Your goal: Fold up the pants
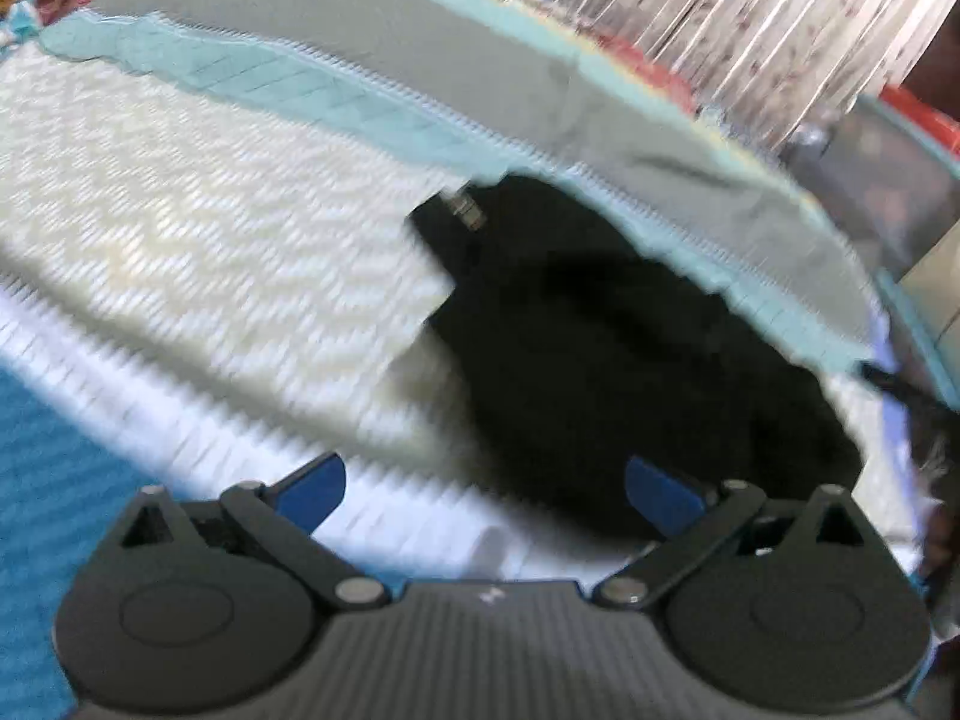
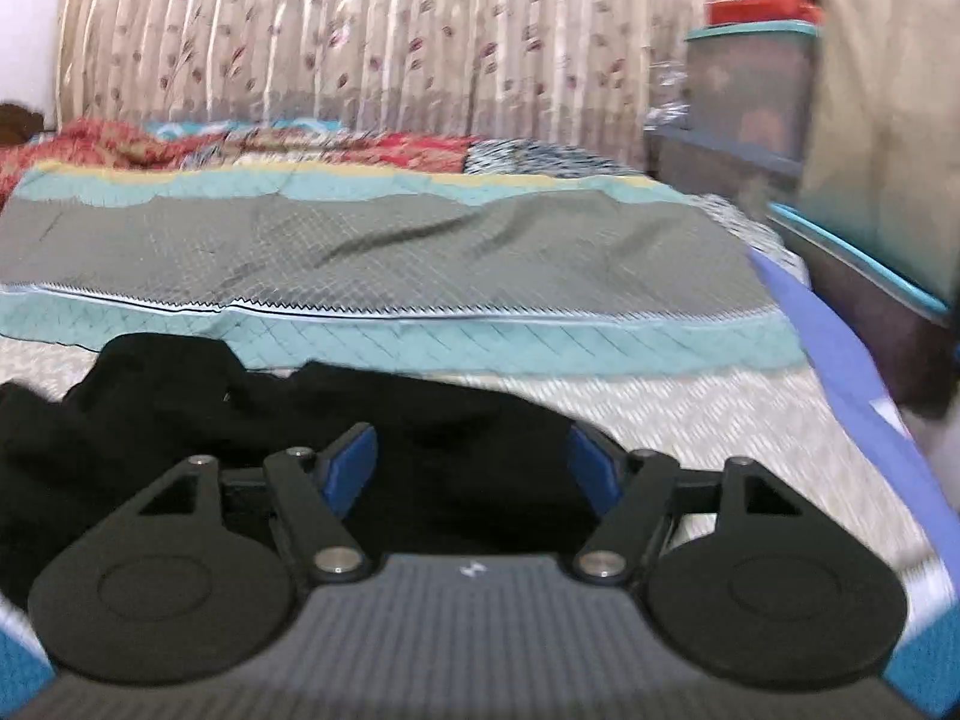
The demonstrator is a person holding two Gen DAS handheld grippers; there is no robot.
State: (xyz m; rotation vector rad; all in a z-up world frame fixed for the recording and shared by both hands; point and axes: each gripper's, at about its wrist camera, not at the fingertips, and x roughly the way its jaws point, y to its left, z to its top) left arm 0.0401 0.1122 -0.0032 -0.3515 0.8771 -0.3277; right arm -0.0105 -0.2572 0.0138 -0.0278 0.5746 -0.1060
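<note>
Bed (image 2: pixel 690 420) fills both views, running back to a pleated curtain (image 2: pixel 360 42) with small leaf print. Its right edge is a blue-violet border, dropping to a dark gap beside stacked plastic bins (image 2: pixel 750 96) with teal lids. Near edge in the left wrist view is white, with blue below it.

Quilt (image 2: pixel 372 246) lies across the far part of the bed: grey panel with diamond stitching, teal band along its near edge, a zigzag white seam between. A few shallow creases in the grey. Red floral bedding (image 2: pixel 180 141) bunched behind it, near the curtain.

Between quilt and near edge, a cream sheet (image 1: pixel 198 222) with a woven chevron texture; broad bare stretch toward the left end in the left wrist view, another strip toward the right edge in the right wrist view.

Pants (image 2: pixel 180 414) (black, crumpled, no clear outline) sit on the cream sheet, far side touching the teal band. A small metal fitting (image 1: pixel 462 208) shows at their far edge.

Left gripper (image 1: pixel 485 495): blue pads spread wide, holding nothing, at the near edge of the pants; frame blurred.

Right gripper (image 2: pixel 474 468): spread, pads empty, black cloth showing between them; whether they touch it I cannot tell.
</note>
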